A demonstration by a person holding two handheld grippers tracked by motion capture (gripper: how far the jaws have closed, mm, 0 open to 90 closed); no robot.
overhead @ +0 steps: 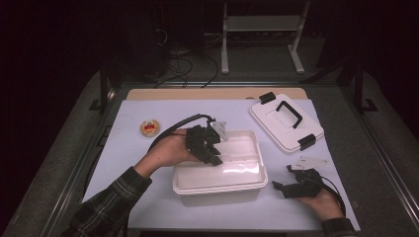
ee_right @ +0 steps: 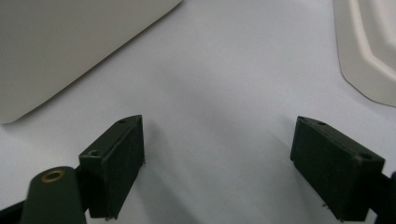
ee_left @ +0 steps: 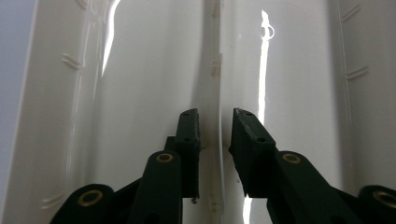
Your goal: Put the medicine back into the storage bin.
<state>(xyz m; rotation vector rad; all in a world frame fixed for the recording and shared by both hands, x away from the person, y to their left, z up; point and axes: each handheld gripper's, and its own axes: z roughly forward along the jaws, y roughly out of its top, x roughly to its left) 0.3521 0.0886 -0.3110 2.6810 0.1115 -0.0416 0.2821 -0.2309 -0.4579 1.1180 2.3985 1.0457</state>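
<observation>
A white plastic bin [overhead: 220,183] stands open at the middle of the pale mat. My left gripper [overhead: 215,159] reaches down into the bin's left part. In the left gripper view its jaws [ee_left: 215,114] stand a narrow gap apart over the bin's glossy white inside [ee_left: 116,93], with a pale ridge of the bin showing through the gap and nothing held. My right gripper [overhead: 285,177] rests low on the mat to the right of the bin. In the right gripper view it [ee_right: 219,123] is wide open over bare mat, with the bin's wall [ee_right: 56,46] at upper left.
The bin's white lid [overhead: 286,121], with a black handle and black clips, lies at the back right; its edge [ee_right: 369,46] is in the right gripper view. A small round red and yellow item [overhead: 149,127] sits at the left. A white card [overhead: 312,161] lies by my right gripper.
</observation>
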